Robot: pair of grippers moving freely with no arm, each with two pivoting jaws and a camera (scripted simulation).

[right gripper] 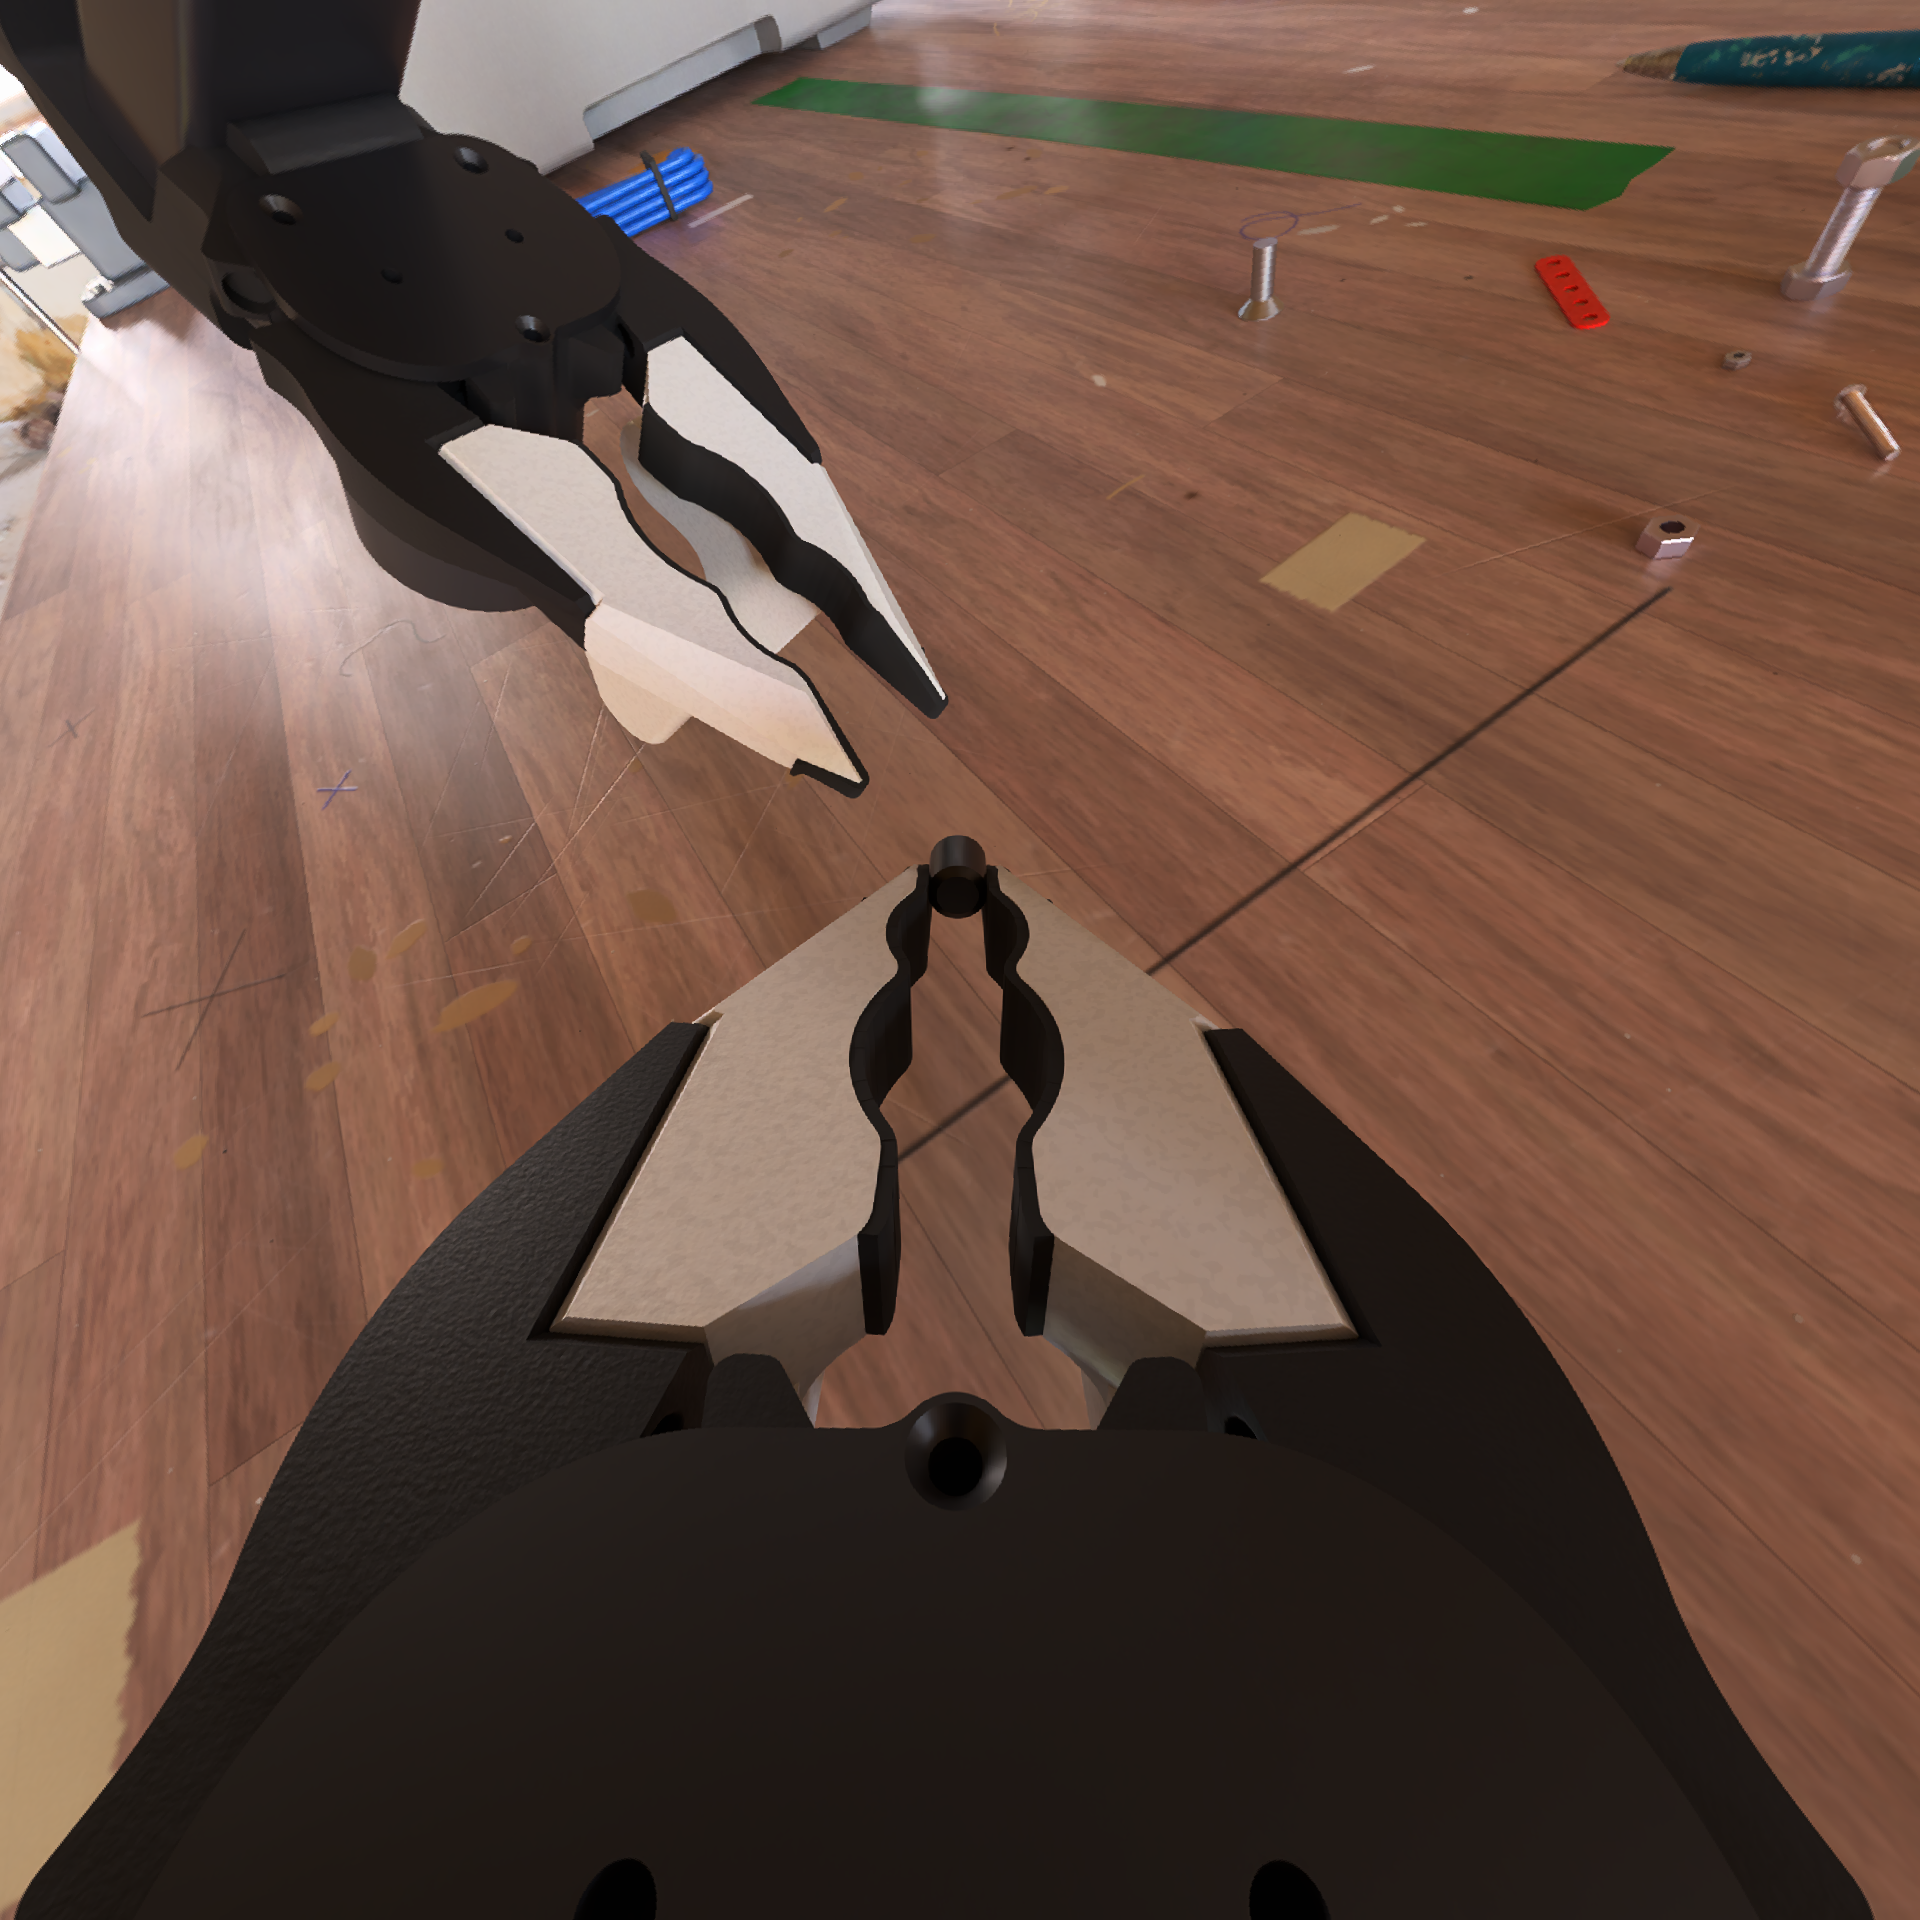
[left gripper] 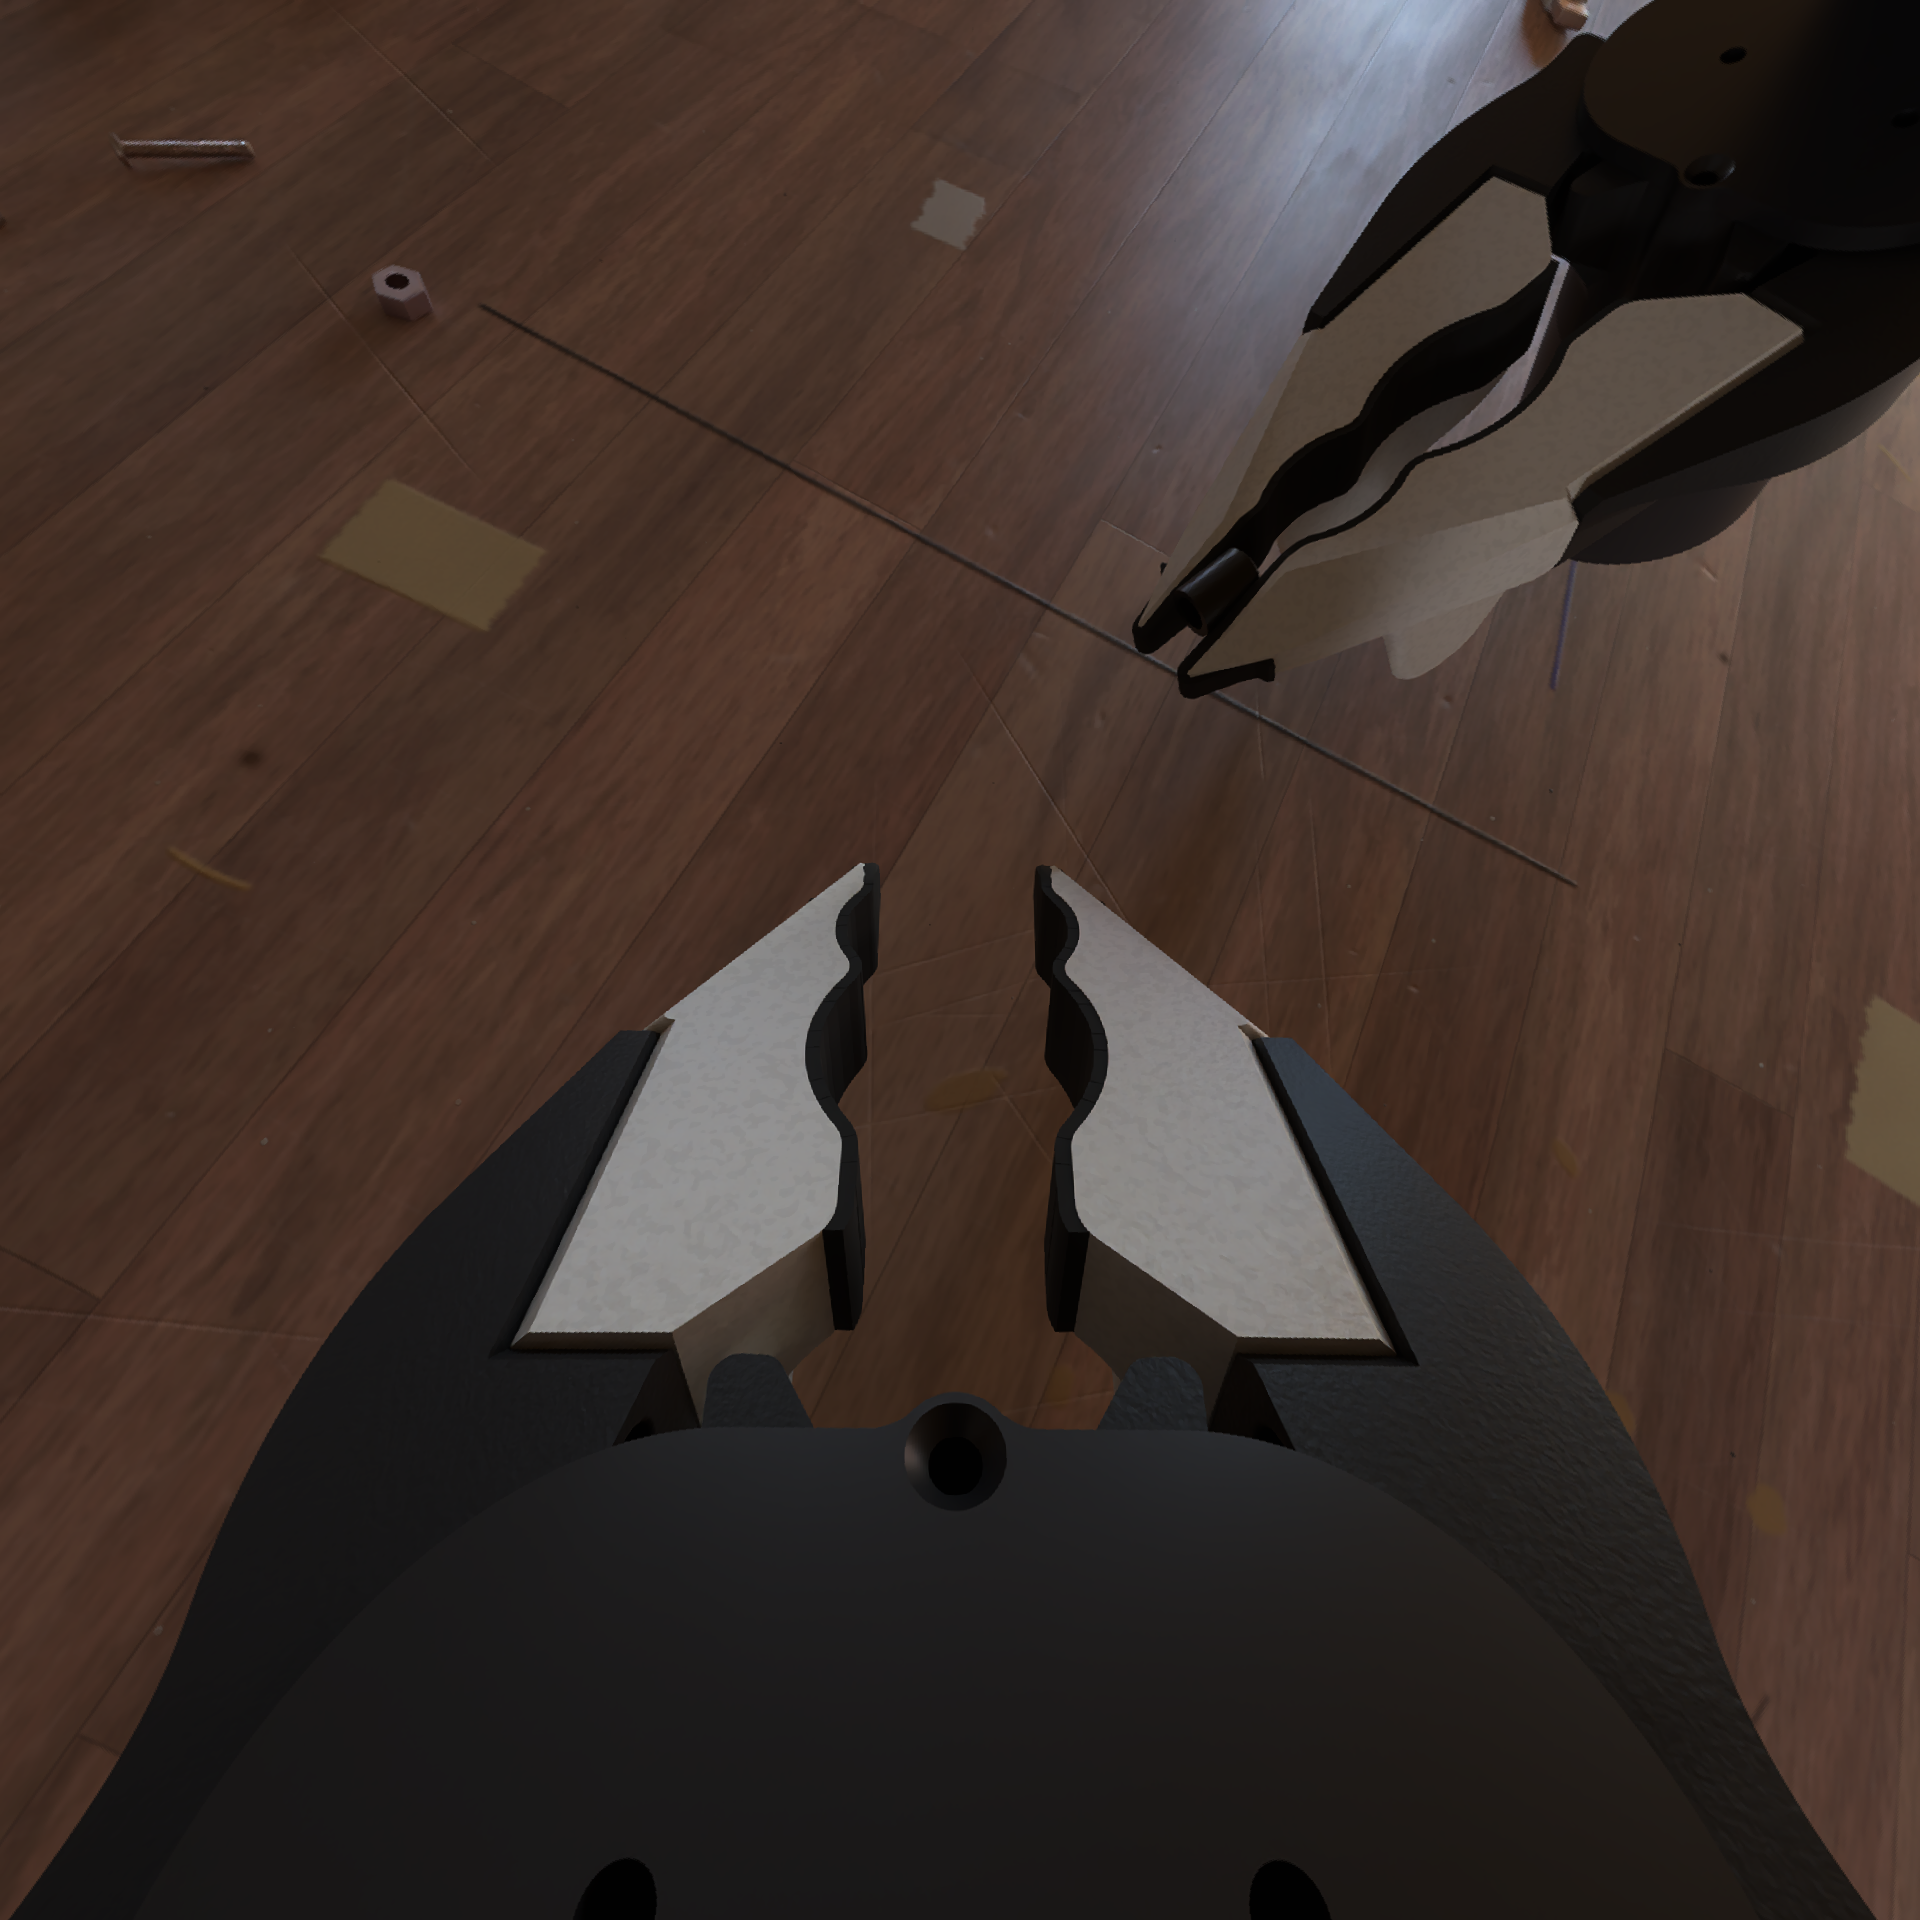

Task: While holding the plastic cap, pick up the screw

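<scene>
Cap-holding is settled: the right claw (right gripper: 957, 883) is clamped on the small black plastic cap (right gripper: 956, 878) at its very fingertips, just above the wooden desk (right gripper: 1351, 831), near a thin dark line (right gripper: 1455, 764) drawn across the boards. The left claw (left gripper: 957, 883) hangs empty, its jaws parted, hovering over bare wood close to the right one.

What remains, by my reading, is the screw pickup, and it has not begun. From the left wrist view a threaded screw (left gripper: 182, 151) lies flat on the desk far up and to the left, well apart from the claw, with a hex nut (left gripper: 401, 293) lying between the screw and the claw. The right wrist view shows more fasteners: a countersunk screw standing on its head (right gripper: 1259, 278), a large bolt with nuts (right gripper: 1839, 223), a small bolt (right gripper: 1867, 420) and another hex nut (right gripper: 1665, 538). Which one the task means I cannot tell.

The next move likely calls for the left claw to travel to the lying screw, turn so its jaws straddle the shaft crosswise, descend and close, while the right claw keeps its pinch steady.
</scene>
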